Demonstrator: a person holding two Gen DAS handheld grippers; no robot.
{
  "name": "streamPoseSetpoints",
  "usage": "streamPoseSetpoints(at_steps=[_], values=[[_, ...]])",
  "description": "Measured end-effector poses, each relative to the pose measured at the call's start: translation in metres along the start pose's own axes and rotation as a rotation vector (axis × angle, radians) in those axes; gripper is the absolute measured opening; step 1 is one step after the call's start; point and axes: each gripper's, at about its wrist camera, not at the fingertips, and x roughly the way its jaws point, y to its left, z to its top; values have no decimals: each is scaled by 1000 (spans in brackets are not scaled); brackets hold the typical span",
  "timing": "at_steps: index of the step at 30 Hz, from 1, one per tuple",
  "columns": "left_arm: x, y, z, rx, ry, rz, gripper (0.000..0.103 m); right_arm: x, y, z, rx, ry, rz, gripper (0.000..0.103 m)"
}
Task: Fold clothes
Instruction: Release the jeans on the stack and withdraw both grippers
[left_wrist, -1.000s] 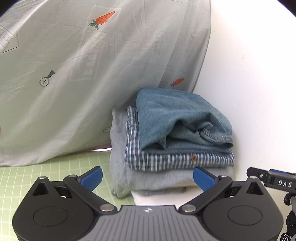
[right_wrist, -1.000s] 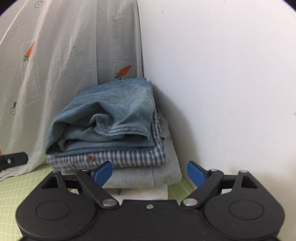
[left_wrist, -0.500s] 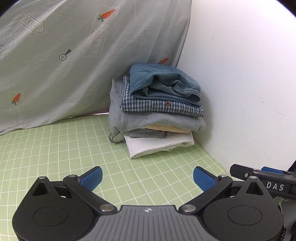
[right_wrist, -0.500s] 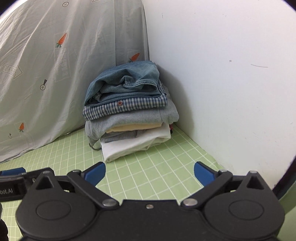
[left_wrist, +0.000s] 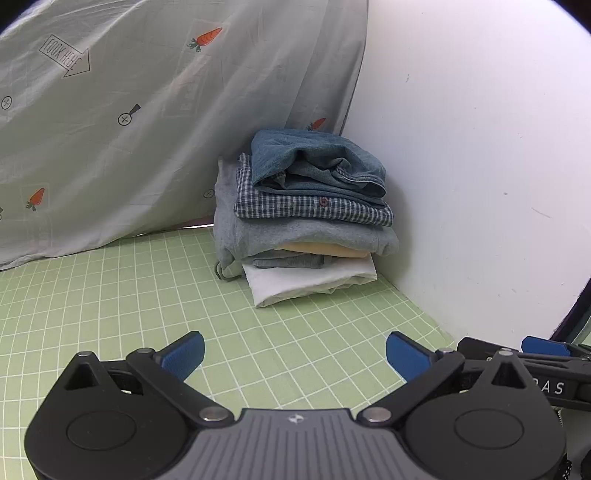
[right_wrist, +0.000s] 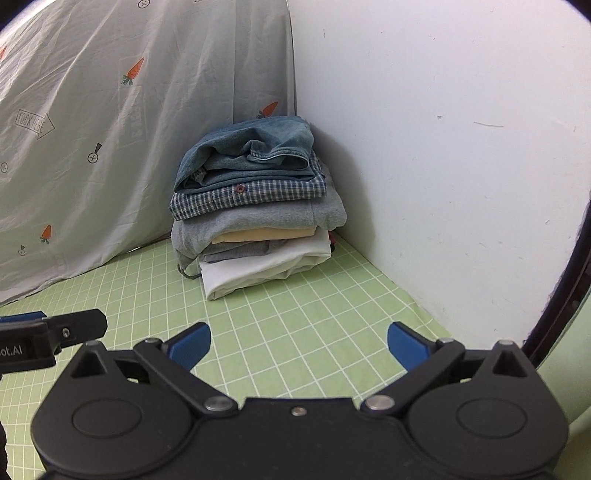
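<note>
Hovering: left claw (left_wrist: 294, 353) wide, empty | right claw (right_wrist: 298, 344) wide, empty | folded stack (right_wrist: 255, 206) untouched

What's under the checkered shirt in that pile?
Under the checkered shirt come a grey garment, a thin yellow layer, another grey piece, then a white one on the green mat. Their middles are covered.

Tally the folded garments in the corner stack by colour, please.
Denim blue: 1
Blue-white check: 1
Grey: 2
Cream yellow: 1
White: 1
Total: 6
</note>
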Motion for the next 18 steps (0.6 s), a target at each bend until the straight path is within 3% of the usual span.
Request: streamPoseSetpoints(at_steps=[18], values=[[0,-4,-1,7,4,1,103,-6,0,-2,5,-2,-4,103]])
